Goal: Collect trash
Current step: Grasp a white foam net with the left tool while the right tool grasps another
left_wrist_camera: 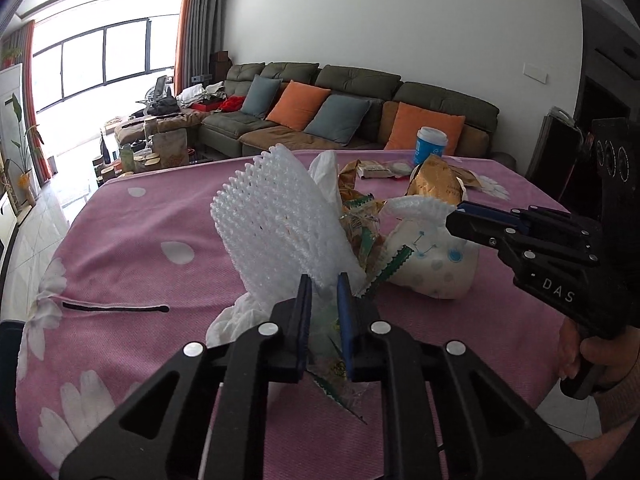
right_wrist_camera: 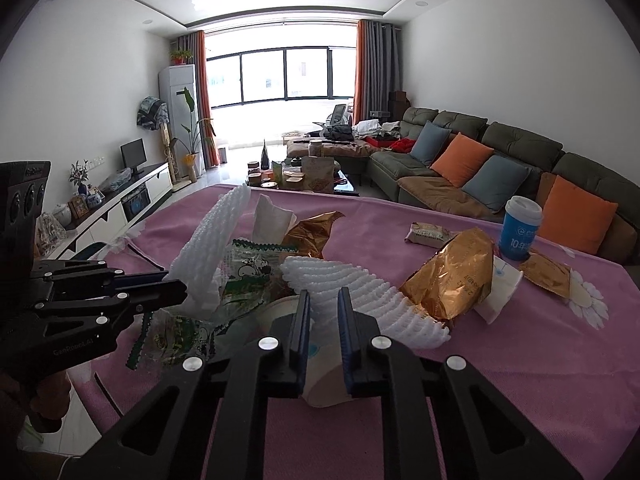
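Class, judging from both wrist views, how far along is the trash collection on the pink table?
Partly done. Left gripper clamps a bundle of foam net and wrappers; right gripper grips another foam net. Left: gold bag, blue cup, small packet. No bin visible.

Right gripper [left_wrist_camera: 460,216] body, seen from left wrist view: white letters "DAS". Left gripper [right_wrist_camera: 180,284] body, seen from right wrist view: "GenRobot.AI", small and faint, reading unsure. Blue cup [right_wrist_camera: 520,228], far right on table: white "10年" plus a partial logo above. Gold bag [right_wrist_camera: 456,272]: printed characters, too small to read.
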